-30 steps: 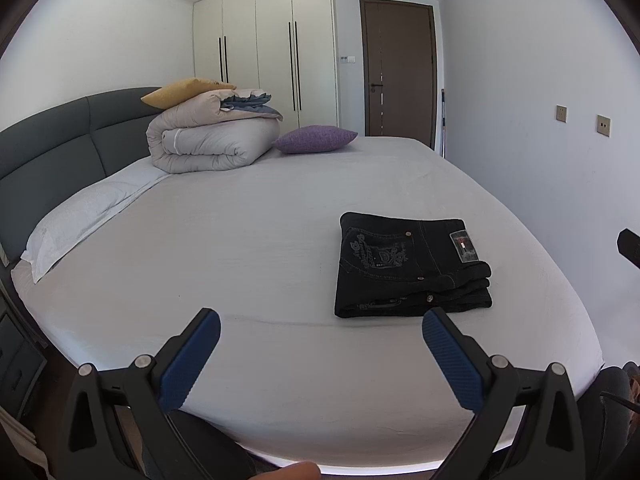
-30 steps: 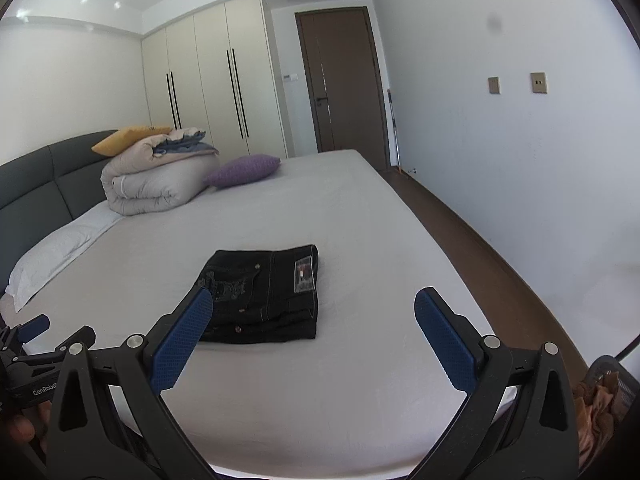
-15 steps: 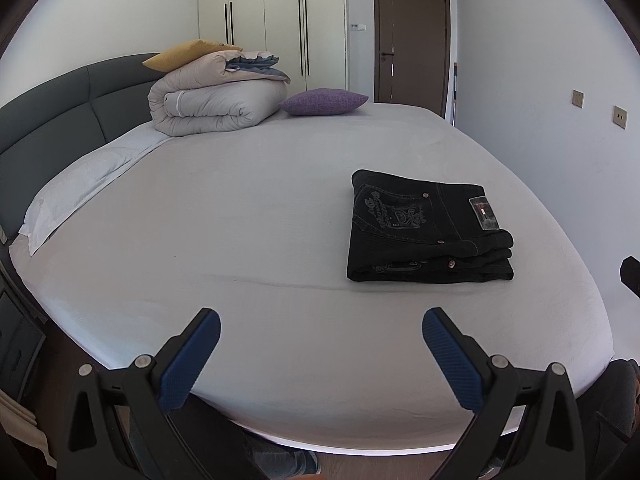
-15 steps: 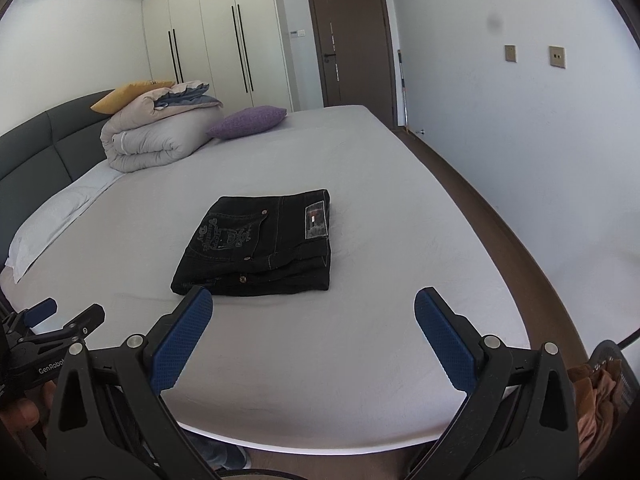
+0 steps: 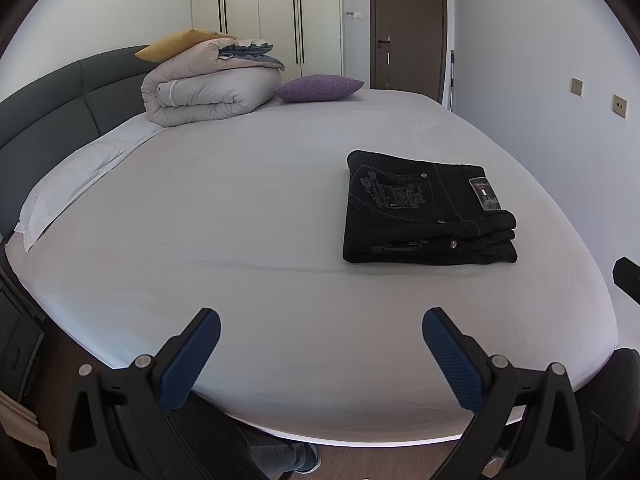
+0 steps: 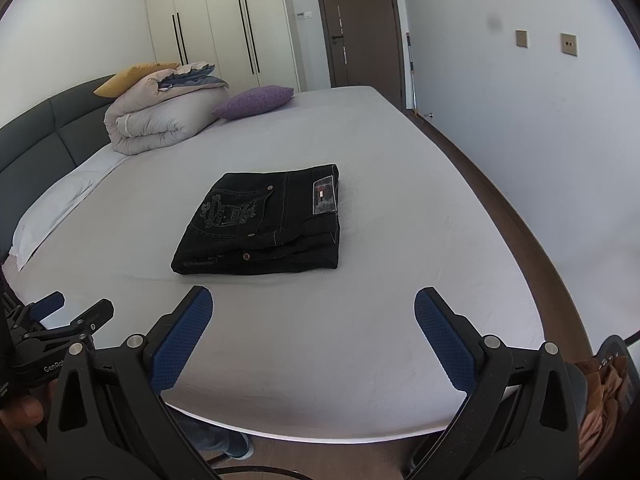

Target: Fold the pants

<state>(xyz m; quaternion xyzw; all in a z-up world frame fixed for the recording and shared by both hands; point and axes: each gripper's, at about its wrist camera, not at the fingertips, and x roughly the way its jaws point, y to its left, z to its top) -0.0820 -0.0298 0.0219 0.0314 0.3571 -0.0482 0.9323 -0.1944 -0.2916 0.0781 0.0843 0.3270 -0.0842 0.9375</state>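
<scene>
A pair of black jeans (image 5: 424,210) lies folded into a compact rectangle on the white bed (image 5: 240,208), with the back pocket and waist label facing up. It also shows in the right wrist view (image 6: 268,220). My left gripper (image 5: 320,344) is open and empty, held above the bed's near edge, well short of the jeans and to their left. My right gripper (image 6: 314,328) is open and empty, above the bed's near edge, just in front of the jeans. The left gripper also shows at the left edge of the right wrist view (image 6: 76,312).
A rolled beige duvet (image 5: 208,92) with a yellow pillow, a purple cushion (image 5: 318,87) and a white pillow (image 5: 76,184) lie by the dark headboard (image 5: 48,108). Wardrobes and a brown door (image 5: 406,28) stand behind. Wood floor (image 6: 504,200) runs along the bed's right side.
Both grippers have risen and tilted down, so the jeans now sit higher and larger in both views. Both stay open and empty. The jeans have not moved.
</scene>
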